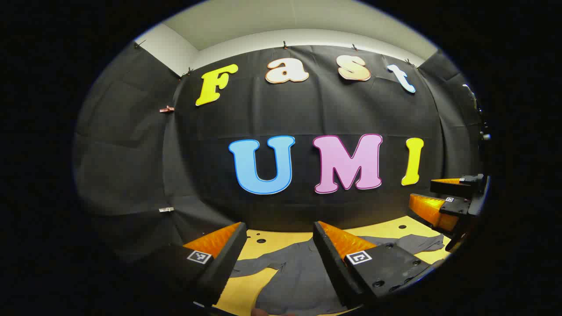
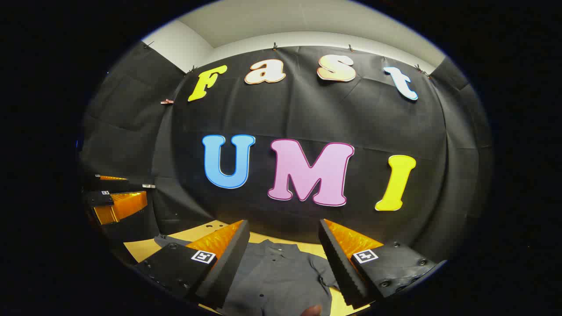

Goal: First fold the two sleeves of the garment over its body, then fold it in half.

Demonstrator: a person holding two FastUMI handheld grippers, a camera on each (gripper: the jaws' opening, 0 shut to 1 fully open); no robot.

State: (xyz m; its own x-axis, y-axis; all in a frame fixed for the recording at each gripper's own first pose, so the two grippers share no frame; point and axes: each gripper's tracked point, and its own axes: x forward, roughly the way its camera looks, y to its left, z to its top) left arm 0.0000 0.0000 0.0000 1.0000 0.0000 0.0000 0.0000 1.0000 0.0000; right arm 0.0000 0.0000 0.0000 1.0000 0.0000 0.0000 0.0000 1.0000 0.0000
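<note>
A dark grey button-up shirt (image 1: 298, 276) lies flat on the yellow table (image 1: 246, 292), below and ahead of my left gripper (image 1: 279, 225). That gripper hangs open above it with nothing between its fingers. One sleeve (image 1: 259, 265) reaches left, the other sleeve (image 1: 417, 242) right. Open and held above the table, my right gripper (image 1: 423, 191) is off to the right. In the right gripper view, the right gripper (image 2: 283, 222) stands open above the shirt (image 2: 281, 276), whose collar and button row face me. The left gripper (image 2: 136, 187) hovers open at the far left, above a sleeve (image 2: 169, 241).
The black cloth wall (image 1: 307, 114) closes the booth right behind the table's far edge. A few small dark holes (image 1: 261, 240) dot the tabletop near that edge. Bare yellow table (image 2: 140, 250) shows left of the shirt.
</note>
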